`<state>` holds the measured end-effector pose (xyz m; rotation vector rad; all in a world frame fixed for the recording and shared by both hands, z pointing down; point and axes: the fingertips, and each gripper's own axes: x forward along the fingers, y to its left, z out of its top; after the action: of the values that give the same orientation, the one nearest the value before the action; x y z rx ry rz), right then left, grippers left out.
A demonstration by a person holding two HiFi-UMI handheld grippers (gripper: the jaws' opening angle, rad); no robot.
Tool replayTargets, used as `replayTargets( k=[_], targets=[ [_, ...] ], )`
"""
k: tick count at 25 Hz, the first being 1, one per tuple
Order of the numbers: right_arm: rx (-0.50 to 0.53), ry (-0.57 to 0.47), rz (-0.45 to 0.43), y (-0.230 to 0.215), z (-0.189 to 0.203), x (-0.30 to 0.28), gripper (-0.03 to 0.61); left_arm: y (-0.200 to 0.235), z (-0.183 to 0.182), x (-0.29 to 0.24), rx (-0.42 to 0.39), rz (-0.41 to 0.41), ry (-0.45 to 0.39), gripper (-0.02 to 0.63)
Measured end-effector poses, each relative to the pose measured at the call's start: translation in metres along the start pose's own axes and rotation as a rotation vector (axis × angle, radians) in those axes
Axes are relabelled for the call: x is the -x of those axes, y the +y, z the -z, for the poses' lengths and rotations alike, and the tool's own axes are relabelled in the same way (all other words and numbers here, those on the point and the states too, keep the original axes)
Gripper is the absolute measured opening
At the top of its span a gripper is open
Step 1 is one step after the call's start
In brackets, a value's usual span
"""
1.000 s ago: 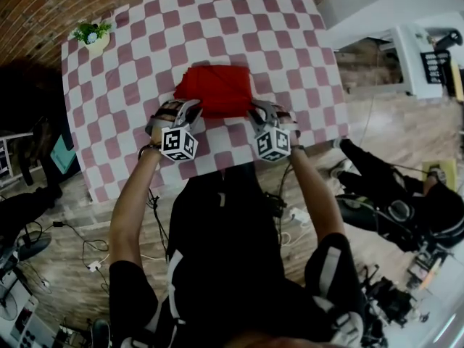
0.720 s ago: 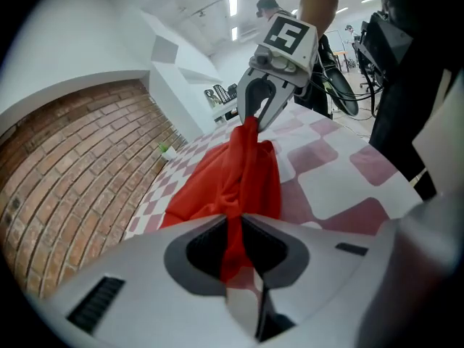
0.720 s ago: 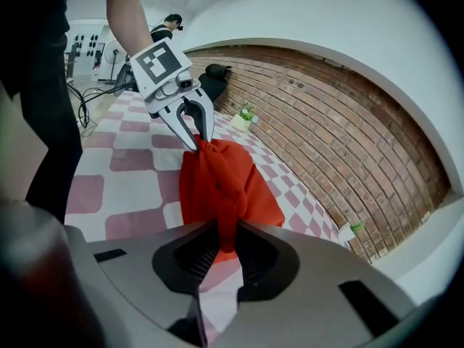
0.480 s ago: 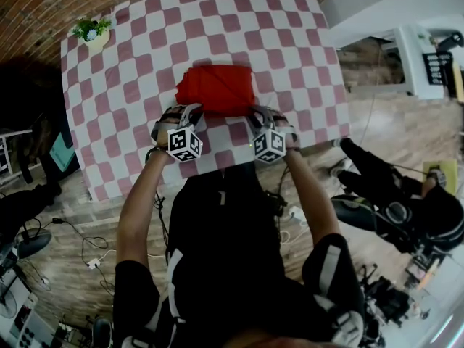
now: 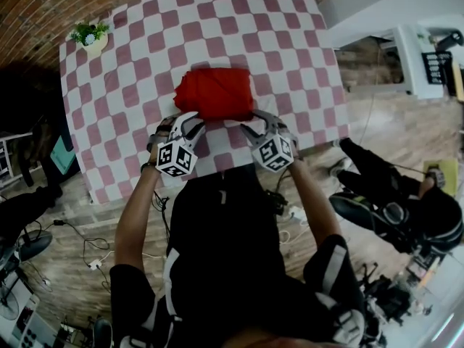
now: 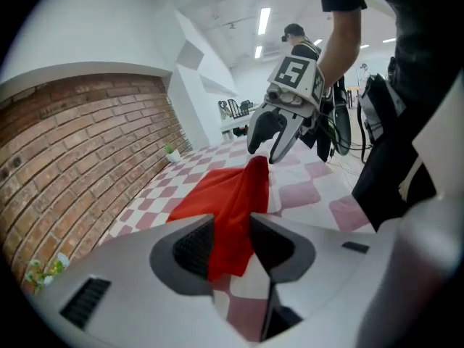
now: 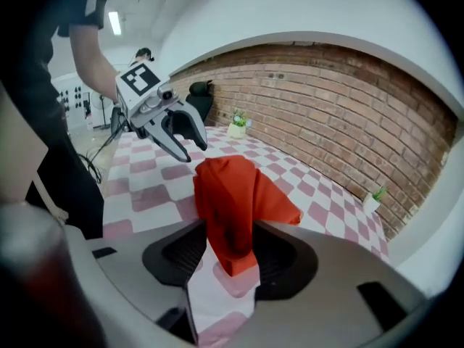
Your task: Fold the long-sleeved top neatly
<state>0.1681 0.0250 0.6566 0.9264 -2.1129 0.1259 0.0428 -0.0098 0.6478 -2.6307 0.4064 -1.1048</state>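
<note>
Red long-sleeved top (image 5: 214, 93) lies folded on checkered tablecloth (image 5: 138, 56), toward the near edge. Left gripper (image 5: 190, 124) and right gripper (image 5: 255, 125) sit at its near corners. Both jaws have just been opening and now stand apart, a fabric corner hanging loose between each pair, unpinched. Potted plant (image 5: 90, 36) at far left corner.

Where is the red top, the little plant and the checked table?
red top (image 5: 214, 94), head view, middle of the folded cloth
little plant (image 5: 90, 32), head view, its green leaves
checked table (image 5: 275, 20), head view, a bare far square
</note>
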Motion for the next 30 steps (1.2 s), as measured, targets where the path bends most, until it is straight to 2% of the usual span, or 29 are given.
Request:
replayTargets(
  k=[4,7,9,12,16,17,19,20,23,30],
  targets=[
    [-0.133,-0.099,-0.002,-0.017,-0.031,0.009,0.176,0.026,-0.018,0.008,0.101,-0.044,-0.045,0.132],
    [-0.282,-0.115,0.026,-0.045,-0.038,0.001,0.176,0.044,-0.022,-0.005,0.146,-0.06,-0.03,0.132],
    [-0.381,-0.087,0.053,-0.068,-0.034,-0.007,0.176,0.049,-0.024,-0.018,0.166,-0.04,-0.012,0.132],
    [-0.449,0.0,0.07,-0.092,-0.018,-0.032,0.176,0.048,-0.02,-0.039,0.175,0.003,0.024,0.133],
    [-0.527,0.119,0.006,-0.103,0.011,-0.071,0.175,0.034,0.001,-0.058,0.172,0.085,0.101,0.141],
    [-0.544,0.144,-0.018,-0.102,0.015,-0.077,0.161,0.03,0.007,-0.06,0.175,0.101,0.117,0.144],
    [-0.551,0.161,-0.049,-0.102,0.017,-0.083,0.073,0.025,0.017,-0.062,0.185,0.121,0.139,0.147],
    [-0.552,0.156,-0.055,-0.104,0.017,-0.084,0.059,0.022,0.021,-0.062,0.199,0.128,0.145,0.148],
    [-0.563,0.143,-0.052,-0.116,0.019,-0.085,0.048,0.018,0.028,-0.063,0.242,0.138,0.148,0.152],
    [-0.55,0.175,-0.023,-0.121,0.032,-0.092,0.048,0.01,0.031,-0.067,0.27,0.101,0.155,0.152]
  ],
)
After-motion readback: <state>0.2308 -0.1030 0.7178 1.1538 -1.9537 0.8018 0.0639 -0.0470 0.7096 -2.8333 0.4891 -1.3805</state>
